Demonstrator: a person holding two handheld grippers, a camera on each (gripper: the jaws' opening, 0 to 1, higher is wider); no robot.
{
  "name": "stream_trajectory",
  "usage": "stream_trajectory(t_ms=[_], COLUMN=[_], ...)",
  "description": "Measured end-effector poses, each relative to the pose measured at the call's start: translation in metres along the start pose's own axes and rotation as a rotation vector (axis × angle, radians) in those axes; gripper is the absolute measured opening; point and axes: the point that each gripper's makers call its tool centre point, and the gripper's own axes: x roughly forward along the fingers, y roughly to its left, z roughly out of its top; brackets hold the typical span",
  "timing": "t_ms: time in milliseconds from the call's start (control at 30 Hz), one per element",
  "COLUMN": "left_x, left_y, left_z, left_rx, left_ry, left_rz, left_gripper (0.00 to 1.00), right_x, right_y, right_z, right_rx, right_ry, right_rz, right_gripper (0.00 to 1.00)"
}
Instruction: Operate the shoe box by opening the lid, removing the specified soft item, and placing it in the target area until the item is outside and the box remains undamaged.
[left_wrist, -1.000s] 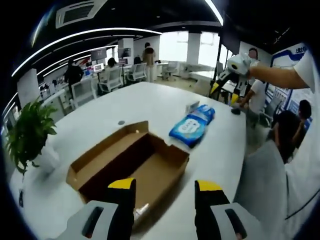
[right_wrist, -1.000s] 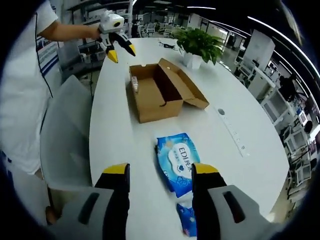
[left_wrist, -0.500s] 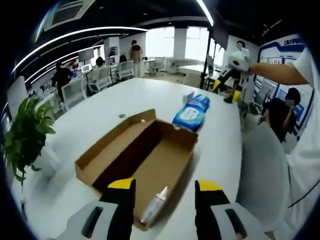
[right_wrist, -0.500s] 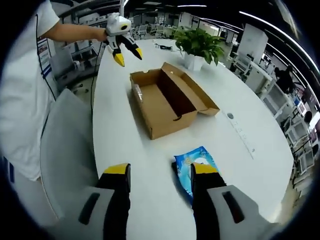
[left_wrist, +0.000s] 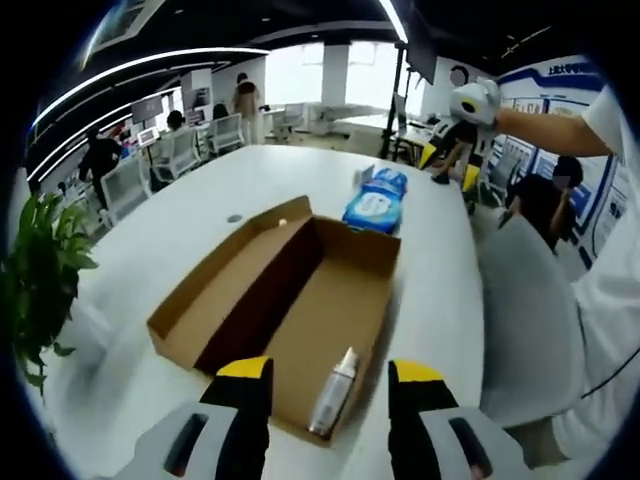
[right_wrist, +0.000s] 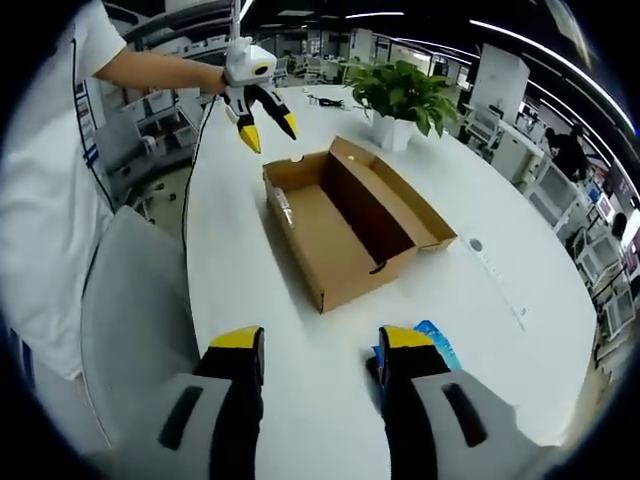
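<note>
Step in hand, judged: withdrawal after placing; both claws should lift clear without brushing the cardboard walls, and the box be left square on the counter. Left claw (left_wrist: 328, 372): released, jaws apart and empty, hovering above the near end of the shoe box (left_wrist: 300, 300). Right claw (right_wrist: 314, 342): released, empty, hovering over the white counter (right_wrist: 240, 260) just beside the soft item. Shoe box: brown corrugated cardboard, lid folded fully open and lying flat alongside, walls upright, no tear or crush visible. Contents: one small pale bottle (left_wrist: 334, 391) lying at the near end. Soft item: blue wipes pack (left_wrist: 374, 207) with white label, plump and flexible, lying flat on the counter beyond the far end of the box, apart from it. Potted plant (right_wrist: 405, 95) stands past the box.
</note>
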Motion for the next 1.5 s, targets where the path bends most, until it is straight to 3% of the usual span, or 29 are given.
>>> stream_trajectory(t_ms=[100,200,367,600,833,1067,1500], left_x=[0.008,0.018,0.036,0.056,0.067,0.073,0.085], left_y=[-0.003,0.003,-0.012,-0.002,0.015,0.019,0.012], left_z=[0.0,-0.011,-0.019,-0.04,-0.051,-0.066,-0.075], left_rx=[0.021,0.039,0.056,0.097,0.109,0.124,0.217], left_ry=[0.024,0.065,0.142,0.218,0.26,0.311,0.376], left_rz=[-0.039,-0.093,-0.198,-0.261,-0.3,-0.336,-0.367], left_gripper=[0.45,0.43,0.42,0.42,0.42,0.42,0.42], right_x=[0.003,0.004,0.009,0.013,0.017,0.03,0.054], right_y=[-0.003,-0.001,0.002,0.002,-0.011,-0.024,-0.047], right_z=[-0.002,-0.002,-0.005,-0.009,0.011,0.033,0.032], right_rx=[0.013,0.028,0.047,0.065,0.049,0.008,-0.01], right_ry=[0.003,0.002,0.007,0.016,0.003,-0.002,0.005], right_rz=[-0.003,-0.006,-0.003,0.008,0.026,0.055,0.1], right_gripper=[0.43,0.43,0.42,0.42,0.42,0.42,0.41])
